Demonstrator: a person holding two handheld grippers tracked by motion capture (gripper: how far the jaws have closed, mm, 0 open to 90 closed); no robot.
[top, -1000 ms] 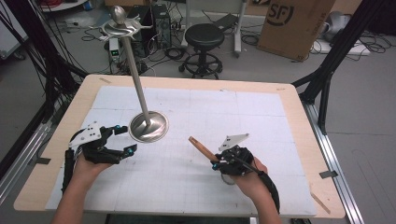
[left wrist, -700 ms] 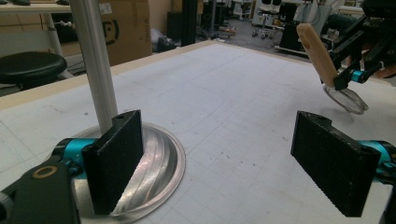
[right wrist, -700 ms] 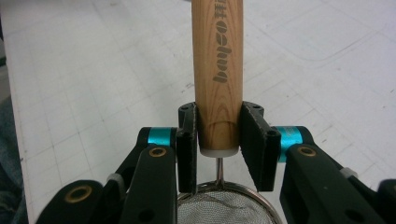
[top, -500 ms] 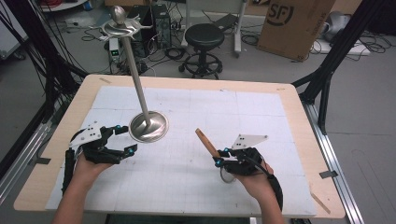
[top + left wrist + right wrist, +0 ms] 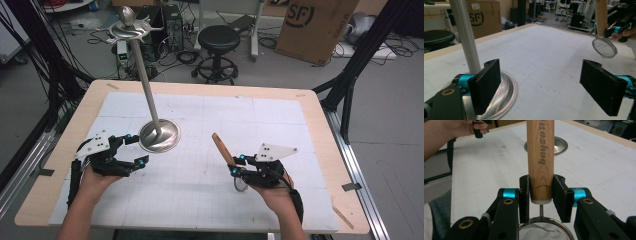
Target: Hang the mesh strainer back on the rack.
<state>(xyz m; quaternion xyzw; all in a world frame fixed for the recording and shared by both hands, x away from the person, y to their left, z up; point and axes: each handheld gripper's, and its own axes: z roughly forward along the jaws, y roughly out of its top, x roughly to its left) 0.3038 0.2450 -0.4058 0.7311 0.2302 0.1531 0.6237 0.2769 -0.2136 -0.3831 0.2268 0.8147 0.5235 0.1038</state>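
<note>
- Right gripper [image 5: 235,165] clamped on the wooden handle [image 5: 541,157] of a small mesh strainer [image 5: 604,47]; both pads pressed against the wood, near the end where the wire meets it.
- Handle tilted up and away from the hand in the high view; sieve hanging below the jaws, just above the table surface.
- Strainer bowl cut off by the bottom edge in the right gripper view, and largely hidden under the gripper in the high view; contents of the mesh impossible to make out.
- Printed lettering on the handle legible only in part.
- Left gripper [image 5: 134,150] open, nothing between the pads, one jaw close beside the round base of the metal stand [image 5: 159,136]; touching or not, cannot tell.
- Stand's pole rising at a lean to a hooked top, cut off in the left gripper view.
- Table [image 5: 320,125] wooden-edged, covered by a white gridded mat [image 5: 240,120].
- Beyond it: black stool [image 5: 220,40], cardboard box [image 5: 315,25], cables on a grey floor, black frame struts at both sides.
</note>
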